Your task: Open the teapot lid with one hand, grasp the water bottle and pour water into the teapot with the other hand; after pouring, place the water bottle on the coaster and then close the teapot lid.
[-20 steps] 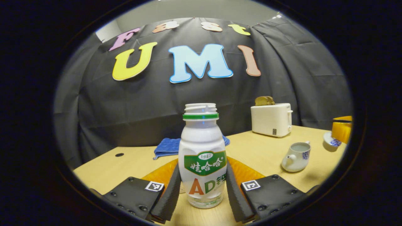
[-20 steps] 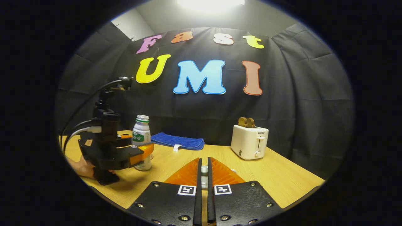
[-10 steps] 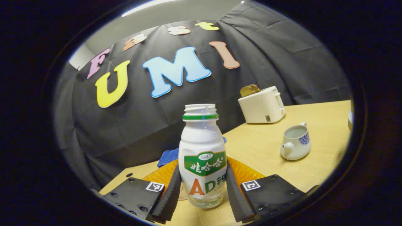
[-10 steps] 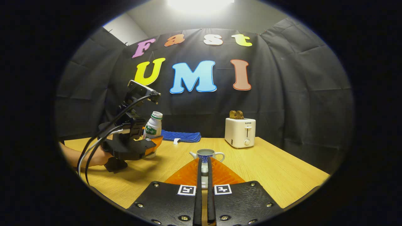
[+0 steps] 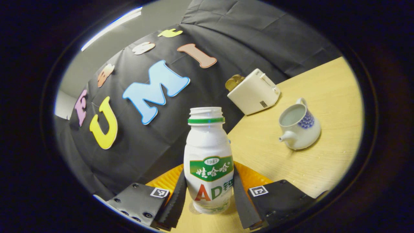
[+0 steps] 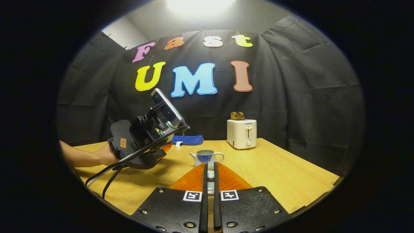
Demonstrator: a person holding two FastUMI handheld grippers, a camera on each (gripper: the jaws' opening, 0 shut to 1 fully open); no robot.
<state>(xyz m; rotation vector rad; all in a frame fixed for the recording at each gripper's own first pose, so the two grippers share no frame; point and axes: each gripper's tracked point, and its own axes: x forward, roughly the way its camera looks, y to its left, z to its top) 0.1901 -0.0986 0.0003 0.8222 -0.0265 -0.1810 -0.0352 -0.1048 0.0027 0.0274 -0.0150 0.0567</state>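
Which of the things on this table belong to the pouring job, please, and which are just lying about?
Part of the job:
- water bottle, held in the left gripper
- teapot, open on the table
- teapot lid, pinched in the right gripper

Lying about:
- toaster with toast
- blue cloth by the wall

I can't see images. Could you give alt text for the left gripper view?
The left gripper grips an uncapped water bottle between its fingers, tilted toward an open teapot on the wooden table. A white toaster stands behind.
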